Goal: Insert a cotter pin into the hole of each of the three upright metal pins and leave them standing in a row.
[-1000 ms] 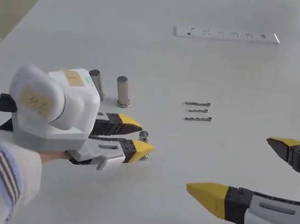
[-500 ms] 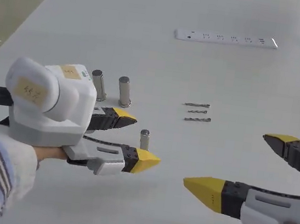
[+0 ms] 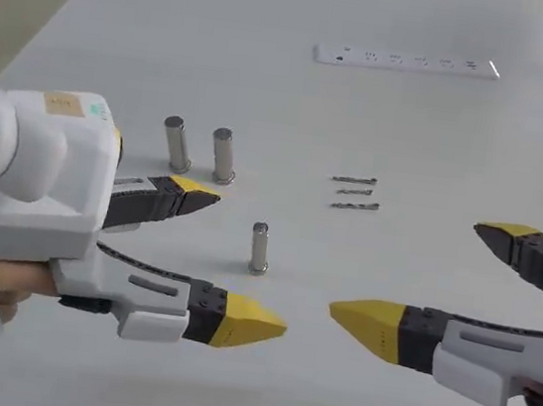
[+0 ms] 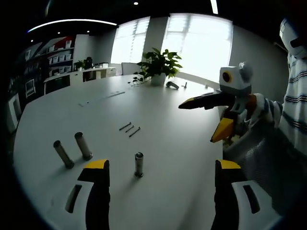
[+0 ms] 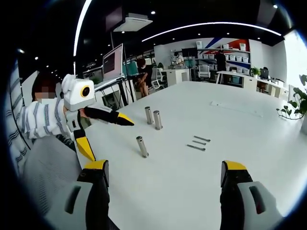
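White desk (image 3: pixel 414 112) carries everything. Left gripper (image 4: pixel 161 167): fingers (image 3: pixel 241 317) spread wide, holding nothing. Right gripper (image 3: pixel 405 269): fingers (image 3: pixel 365 326) also wide apart, empty, facing left gripper. Power strip (image 3: pixel 405 60) at far side. Two metal pins (image 3: pixel 174 143) upright side by side; third metal pin (image 3: pixel 260 248) upright nearer, just ahead of left fingers, touching neither. Three cotter pins (image 3: pixel 355 191) lie in stack-like row right of pins, uninserted.
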